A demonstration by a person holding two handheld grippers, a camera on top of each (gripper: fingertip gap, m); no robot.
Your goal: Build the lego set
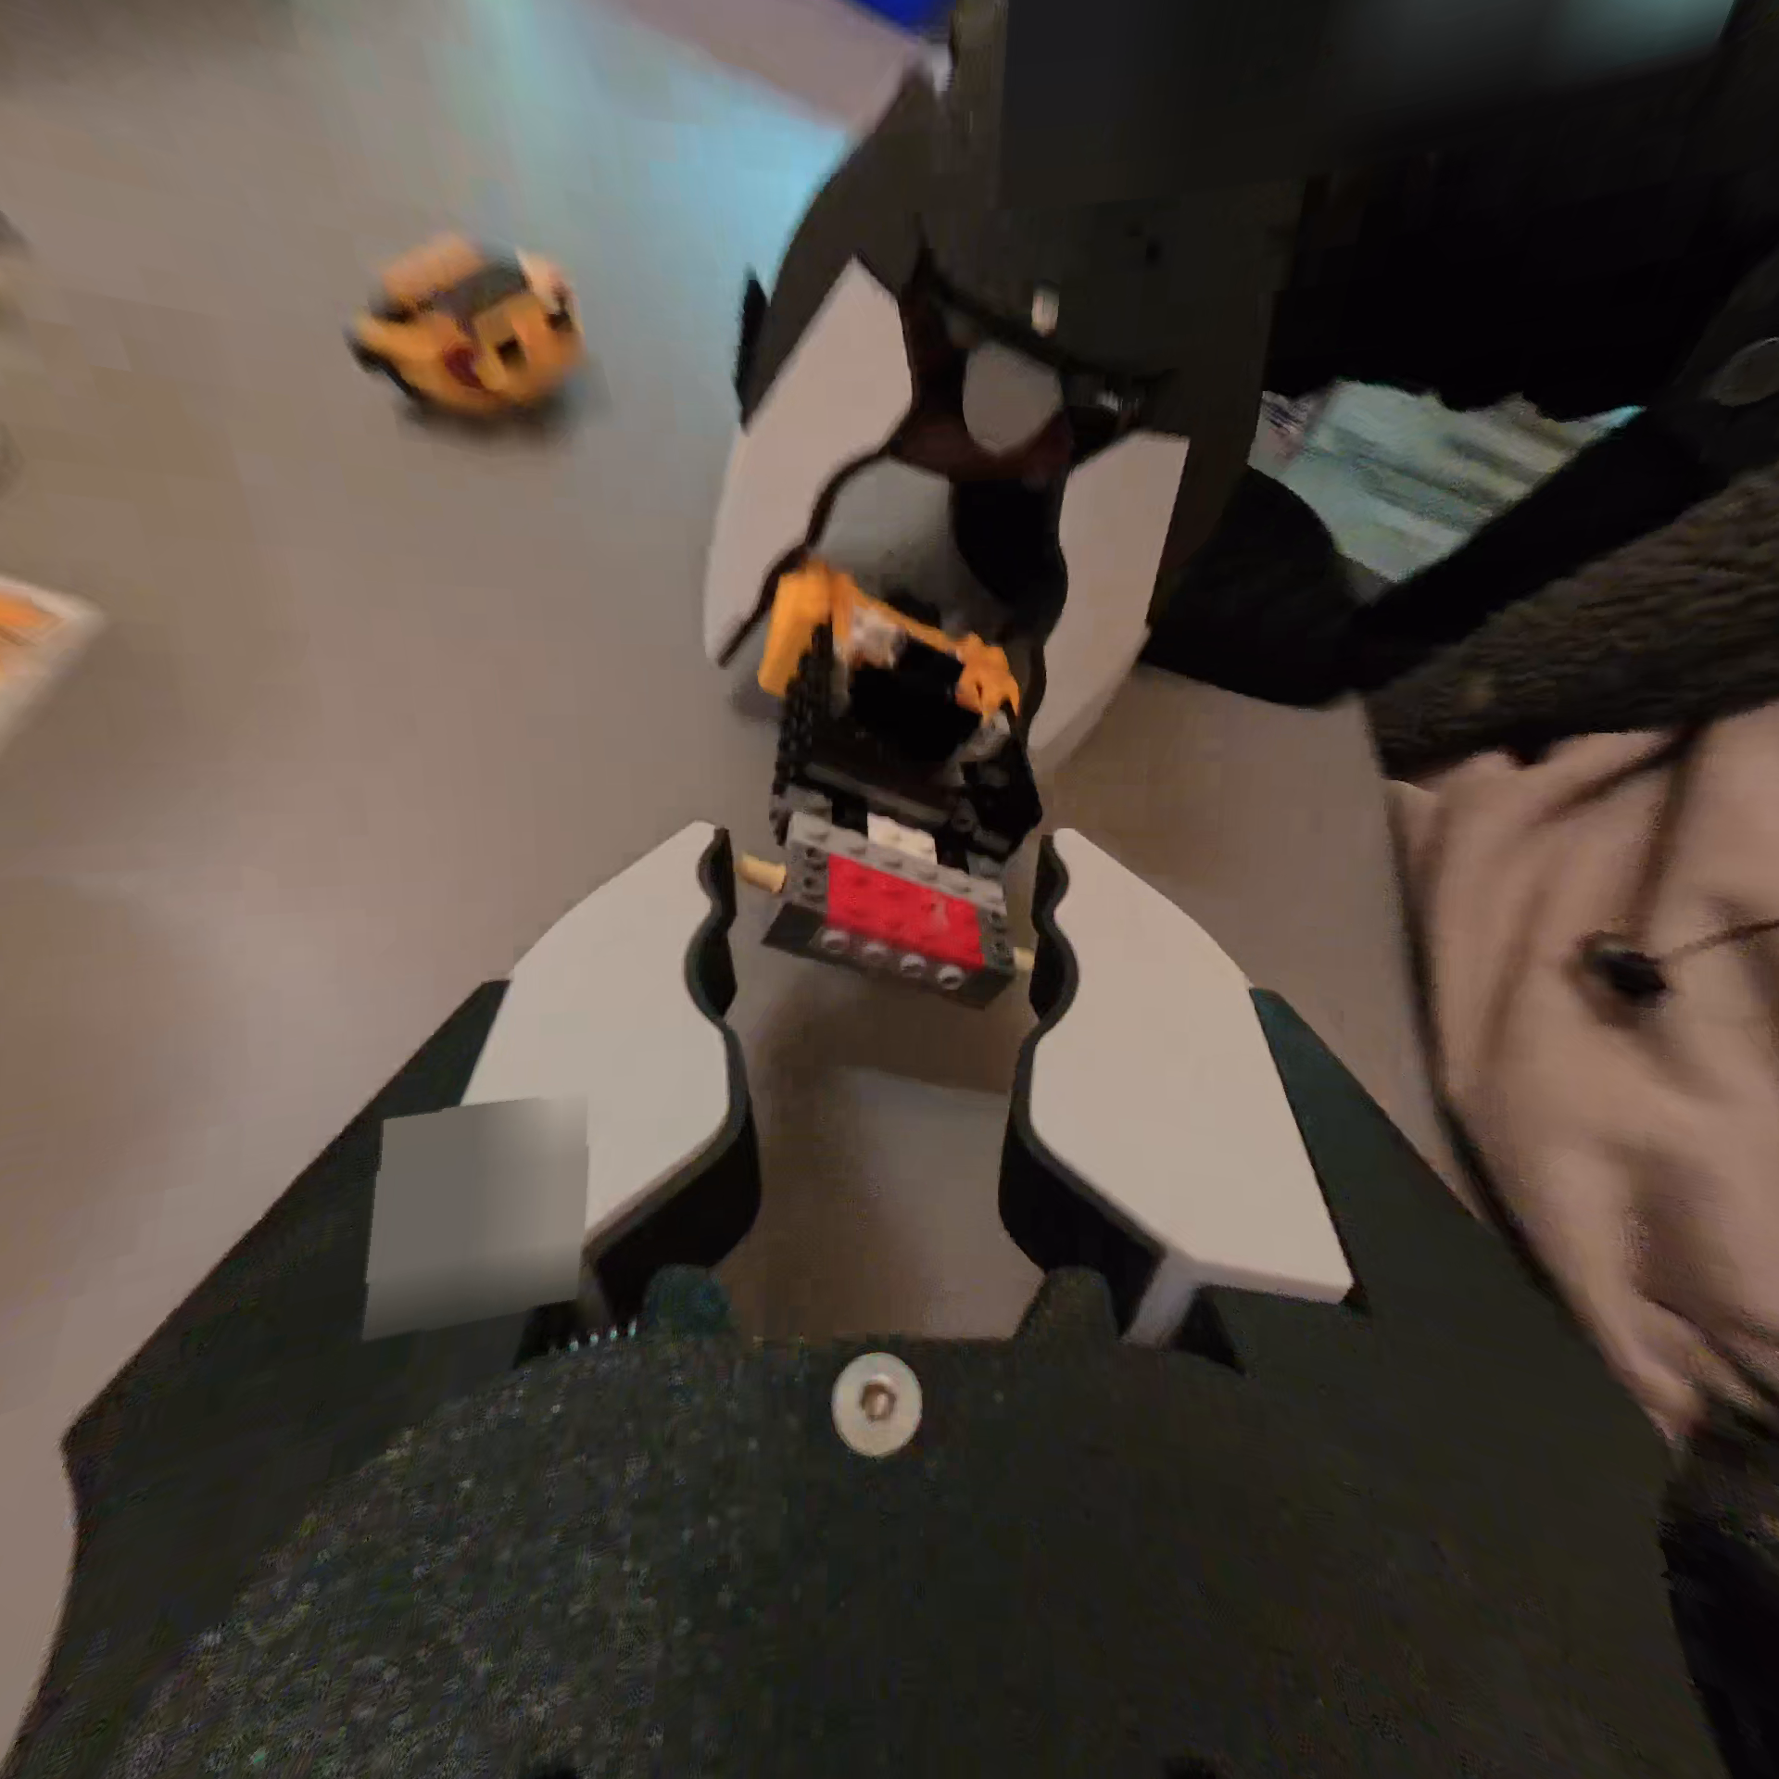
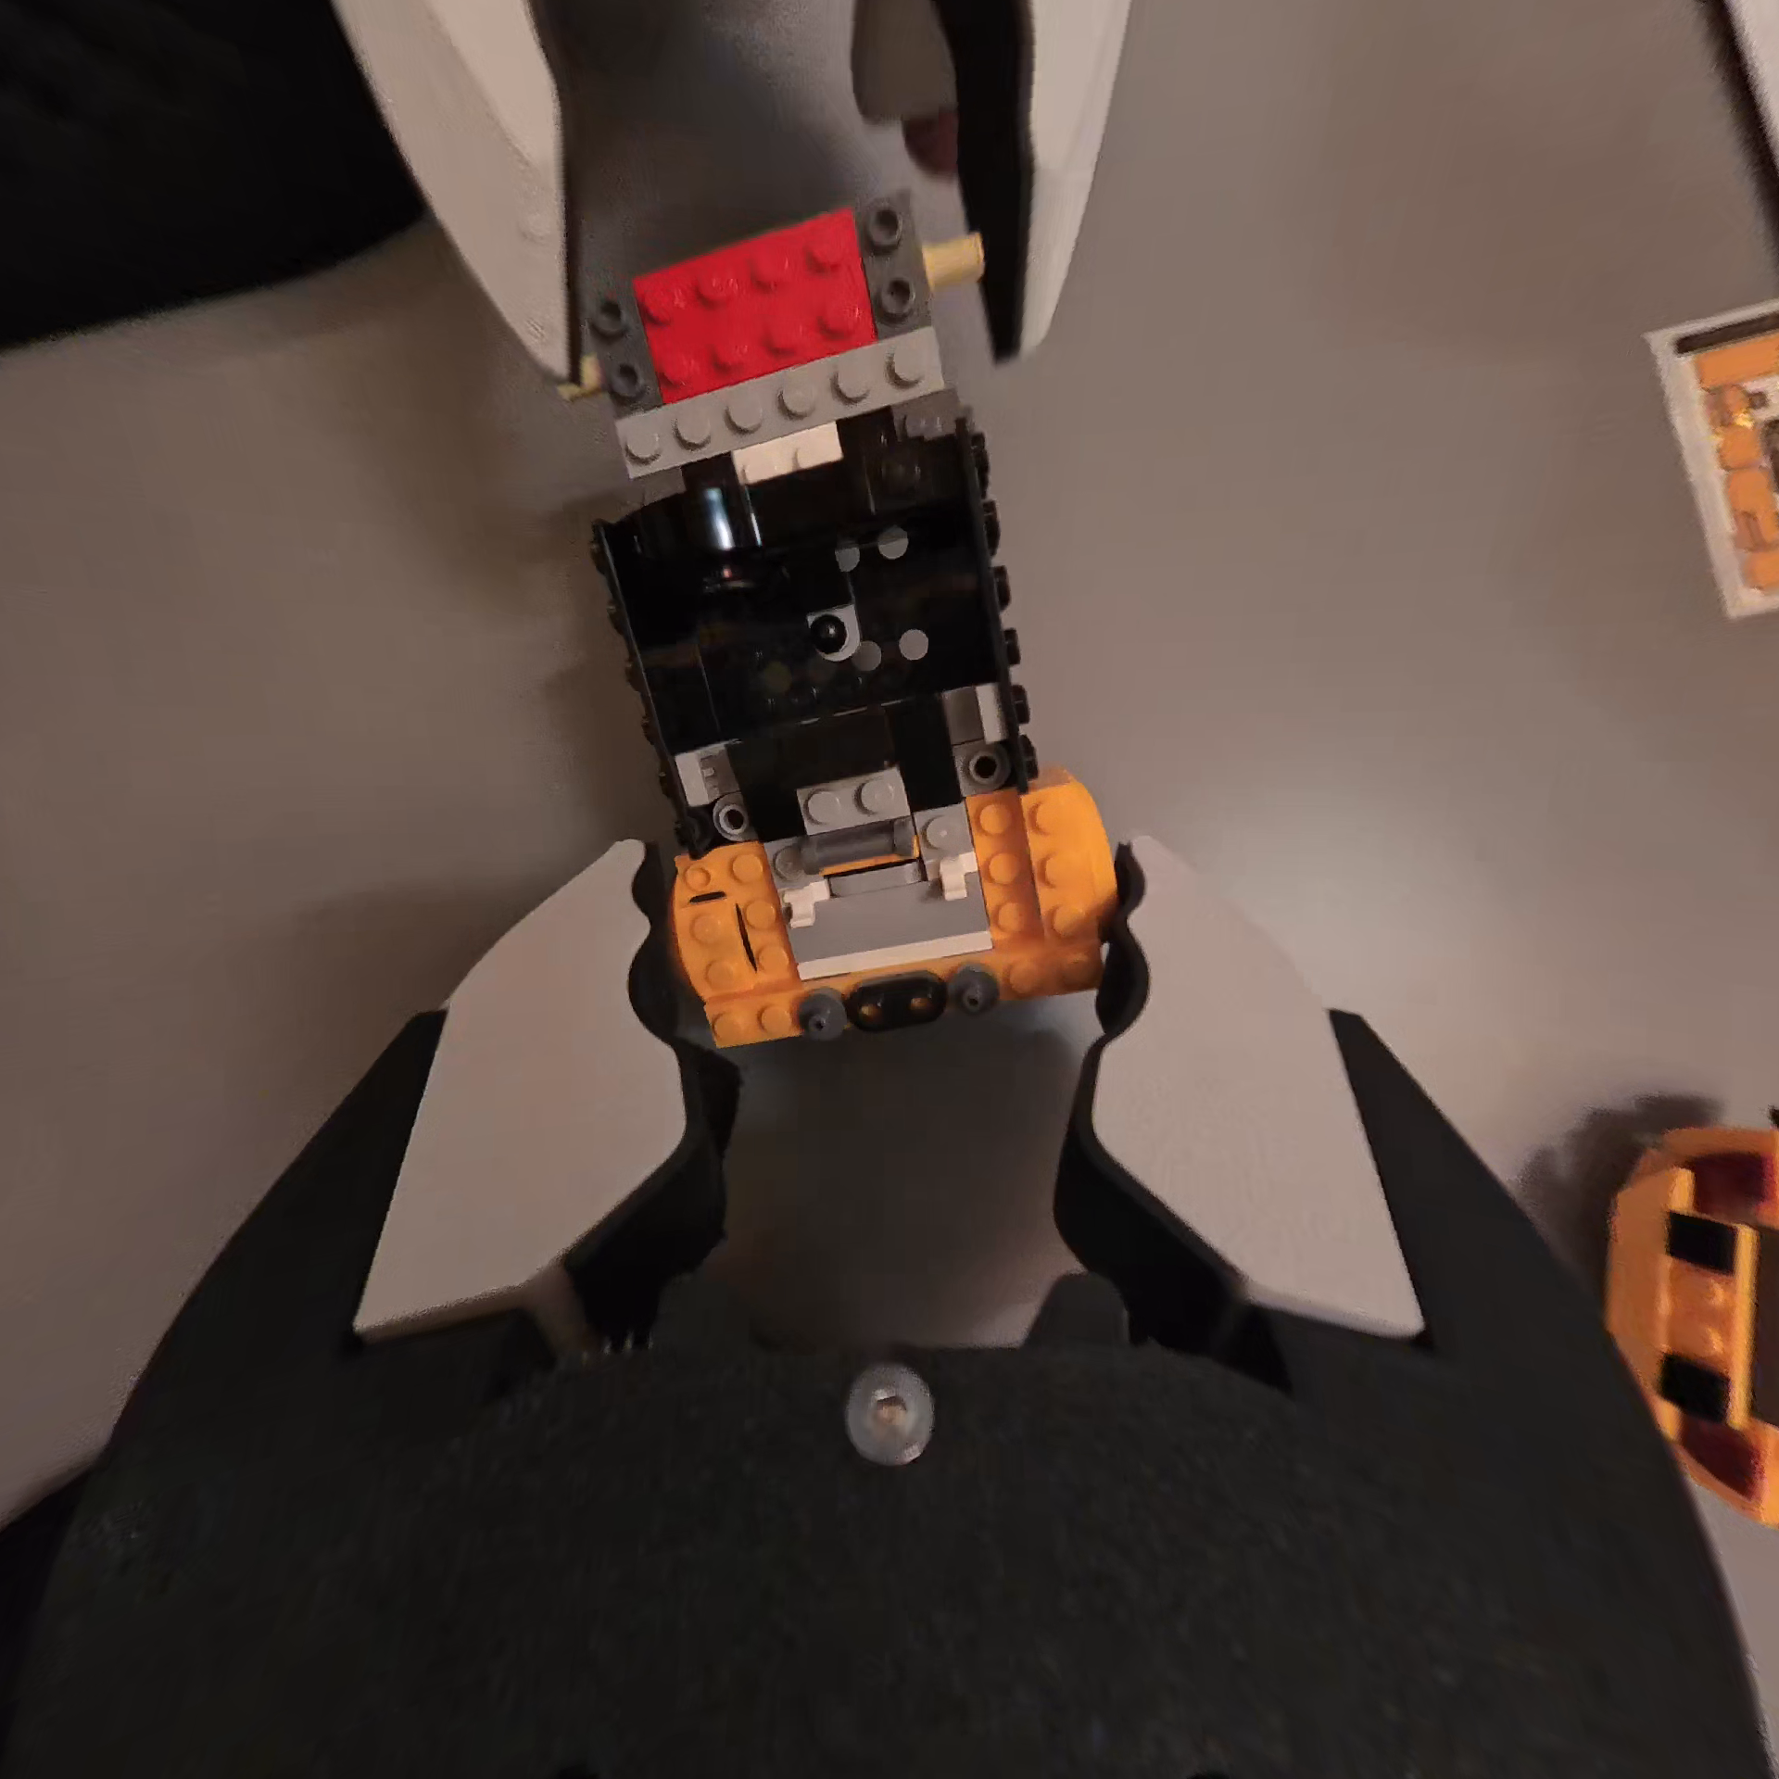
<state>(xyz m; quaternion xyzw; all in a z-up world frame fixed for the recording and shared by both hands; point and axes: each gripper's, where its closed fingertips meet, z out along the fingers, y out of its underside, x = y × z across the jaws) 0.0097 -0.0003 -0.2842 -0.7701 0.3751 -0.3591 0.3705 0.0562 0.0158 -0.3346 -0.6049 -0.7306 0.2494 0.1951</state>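
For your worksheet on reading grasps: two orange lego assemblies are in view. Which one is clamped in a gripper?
The long chassis with the red plate: the right gripper pinches its orange end. The orange body shell lies loose on the table.

The right gripper (image 2: pixel 881 948) clamps the orange end of a black, grey and red brick chassis (image 2: pixel 809 635), its red end reaching far between the left gripper's white fingers (image 2: pixel 1059 173).

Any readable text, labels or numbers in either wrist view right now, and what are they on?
White paper sheet with orange print on the grey table: too small and blurred to read.
Orange, black and red brick chassis: no writing visible.
Separate orange brick car body: none visible.
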